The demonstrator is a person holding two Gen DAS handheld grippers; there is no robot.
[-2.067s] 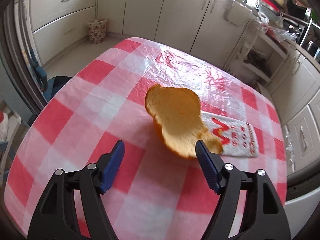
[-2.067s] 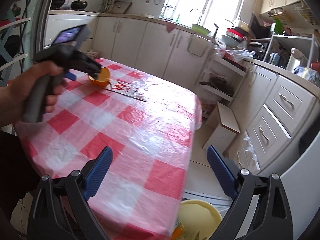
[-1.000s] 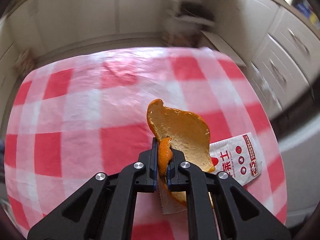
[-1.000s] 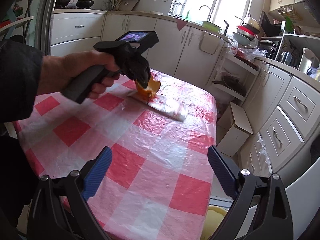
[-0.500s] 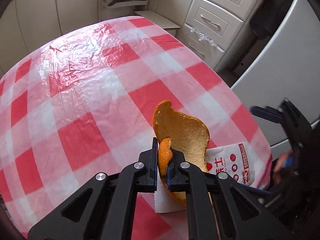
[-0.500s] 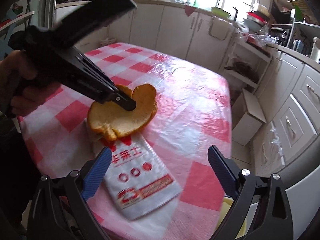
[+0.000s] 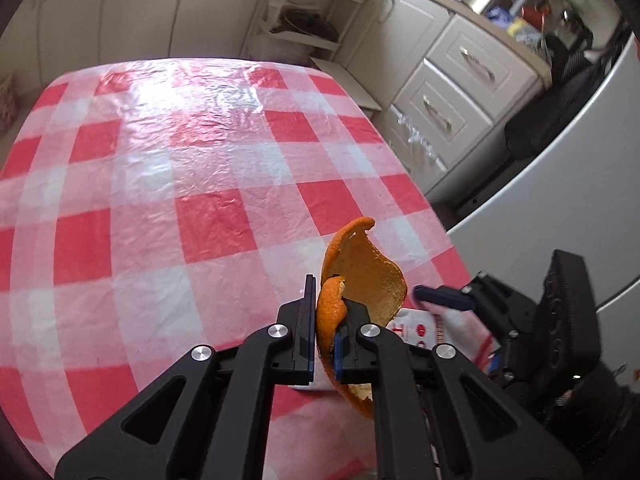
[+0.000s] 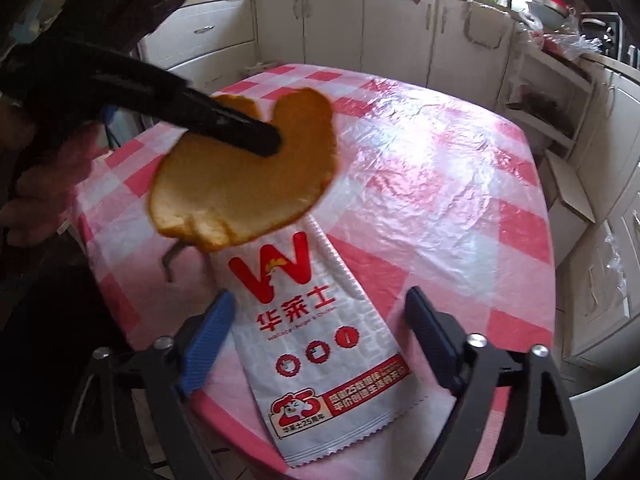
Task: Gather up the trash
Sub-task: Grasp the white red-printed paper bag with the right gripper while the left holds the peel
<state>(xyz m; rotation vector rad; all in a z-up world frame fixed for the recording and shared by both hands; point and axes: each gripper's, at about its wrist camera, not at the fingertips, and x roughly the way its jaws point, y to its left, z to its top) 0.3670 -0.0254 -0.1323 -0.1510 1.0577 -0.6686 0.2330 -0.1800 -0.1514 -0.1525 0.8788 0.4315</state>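
My left gripper [image 7: 325, 322] is pinching the orange peel [image 7: 362, 280] by its edge and holds it in the air above the red-and-white checked tablecloth [image 7: 200, 184]. Under the peel, at the near right corner of the table, a white snack wrapper [image 8: 316, 344] with red print lies flat. My right gripper [image 8: 320, 334] straddles the wrapper's near end, jaws closing, blue pads either side and not yet pressing it. Cream cabinets [image 8: 400, 24] line the far wall.
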